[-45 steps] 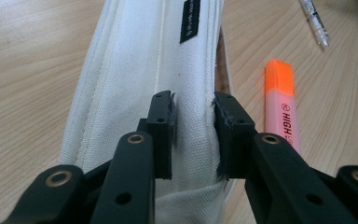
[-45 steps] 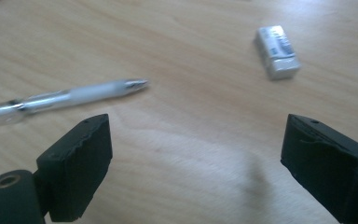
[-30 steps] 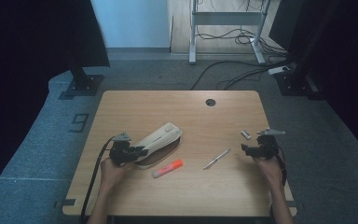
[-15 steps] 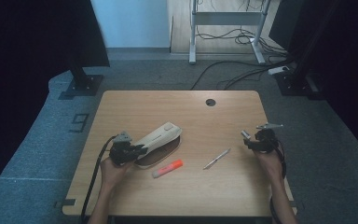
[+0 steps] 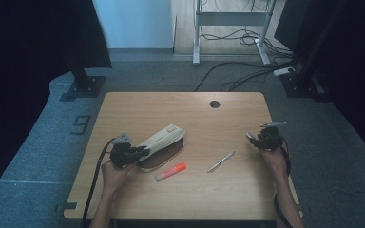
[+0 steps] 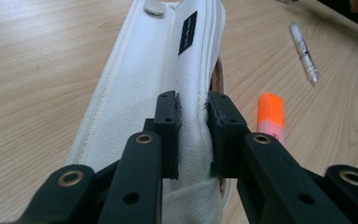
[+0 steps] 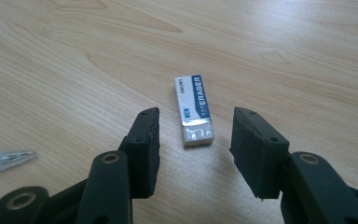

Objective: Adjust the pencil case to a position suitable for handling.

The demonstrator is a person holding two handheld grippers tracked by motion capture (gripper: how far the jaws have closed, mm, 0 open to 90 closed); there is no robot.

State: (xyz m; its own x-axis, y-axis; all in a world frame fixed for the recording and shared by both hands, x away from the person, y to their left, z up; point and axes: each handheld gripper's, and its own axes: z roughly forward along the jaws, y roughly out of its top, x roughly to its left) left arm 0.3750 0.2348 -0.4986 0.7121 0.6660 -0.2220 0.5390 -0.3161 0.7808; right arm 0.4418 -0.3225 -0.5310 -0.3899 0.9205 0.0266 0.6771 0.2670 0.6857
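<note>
While your left gripper (image 6: 193, 135) is clamping the white pencil case (image 6: 168, 70) at centre frame, your right gripper (image 7: 196, 140) is arriving over the eraser (image 7: 194, 111); its jaws, just narrowing, are standing apart, not touching it; the grasp seems next.

The high view looks forward and down on the table (image 5: 185, 199) from afar, while both gripper views skim its wood closely, the left sharing the orange highlighter (image 6: 271, 116) beside the pouch (image 6: 158, 84).
</note>
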